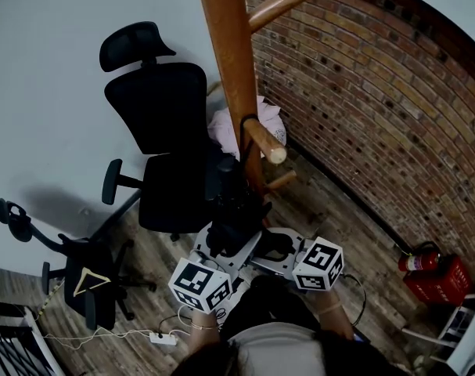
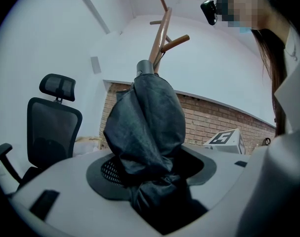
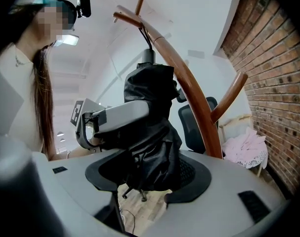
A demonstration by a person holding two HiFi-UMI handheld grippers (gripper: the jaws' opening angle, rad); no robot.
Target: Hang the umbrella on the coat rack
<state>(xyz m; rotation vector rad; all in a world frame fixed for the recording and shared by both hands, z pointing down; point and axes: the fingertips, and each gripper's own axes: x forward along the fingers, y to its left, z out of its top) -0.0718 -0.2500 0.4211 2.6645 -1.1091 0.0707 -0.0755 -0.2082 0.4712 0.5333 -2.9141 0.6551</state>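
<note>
The left gripper [image 2: 152,184] and the right gripper [image 3: 142,174] each have their jaws clamped on the bunched black fabric of the folded umbrella [image 1: 234,202], one from either side, which holds it upright and steady close beside the coat rack [image 1: 228,53]. In the dim head view its thin strap [image 1: 247,121] seems looped over the short peg [image 1: 264,141] just above, so the two-sided hold is there to bear the weight until the loop takes it

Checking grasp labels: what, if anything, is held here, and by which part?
The folded black umbrella is held. The left gripper and the right gripper both clamp its bunched fabric canopy.
</note>
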